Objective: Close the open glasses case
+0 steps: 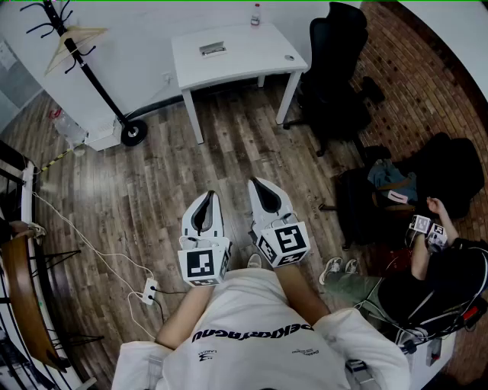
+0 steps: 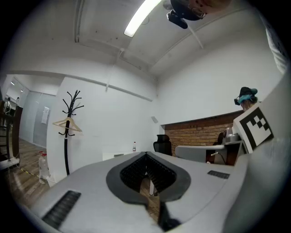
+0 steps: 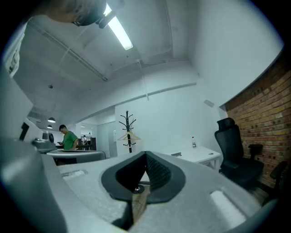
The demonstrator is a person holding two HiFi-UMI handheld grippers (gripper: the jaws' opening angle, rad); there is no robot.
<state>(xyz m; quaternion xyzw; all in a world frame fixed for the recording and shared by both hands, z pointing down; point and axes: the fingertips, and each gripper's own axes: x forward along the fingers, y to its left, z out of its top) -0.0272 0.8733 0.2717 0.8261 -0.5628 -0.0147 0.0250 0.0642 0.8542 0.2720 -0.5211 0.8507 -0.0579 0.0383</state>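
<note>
A small grey glasses case (image 1: 212, 49) lies on the white table (image 1: 252, 61) across the room; it is too far off to tell whether its lid is up. The case also shows tiny in the left gripper view (image 2: 118, 155) and the right gripper view (image 3: 176, 154). I hold both grippers level in front of my body, over the wood floor and well short of the table. My left gripper (image 1: 207, 196) (image 2: 146, 154) is shut with nothing in it. My right gripper (image 1: 259, 183) (image 3: 145, 154) has its tips together and is empty too.
A bottle (image 1: 255, 14) stands at the table's far edge. A black coat stand (image 1: 91, 68) is left of the table, a black office chair (image 1: 335, 68) to its right. A person (image 1: 435, 282) sits low at the right. A power strip (image 1: 150, 290) lies on the floor.
</note>
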